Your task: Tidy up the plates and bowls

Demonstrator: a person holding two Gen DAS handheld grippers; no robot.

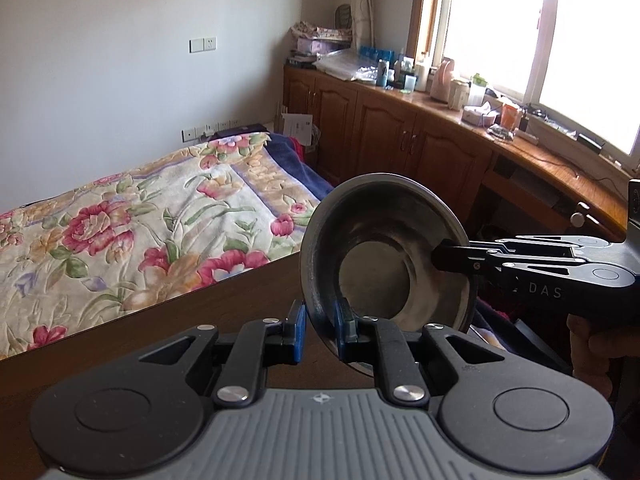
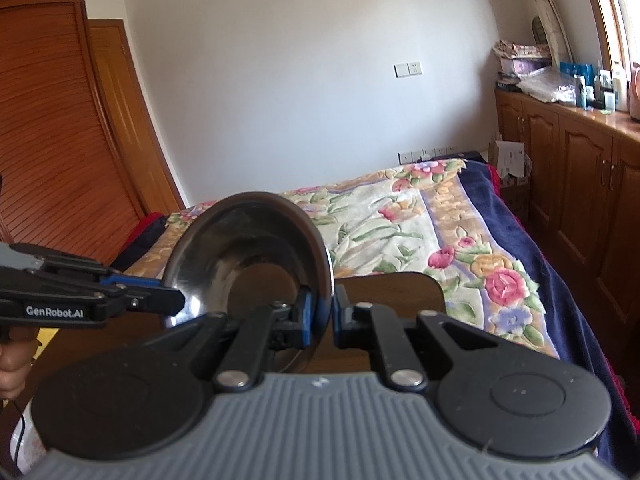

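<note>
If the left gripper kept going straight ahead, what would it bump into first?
The left gripper already pinches the round steel bowl. Beyond that lies probably the dark wooden table, then the flowery bed; depth is unclear.

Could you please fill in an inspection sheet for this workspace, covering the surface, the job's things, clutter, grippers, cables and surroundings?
Surface: dark wooden table, bare where visible.
Job's things: one metal bowl, held in the air on edge, tilted, above the table; no plates seen.
Clutter: bottles, boxes and bags crowd the cabinet counter under the window.
Grippers: left gripper clamps the bowl's lower rim; right gripper clamps the rim on another side.
Cables: a black cord lies on the counter.
Surroundings: bed with floral blanket beyond the table, wooden wardrobe, bright window.
</note>
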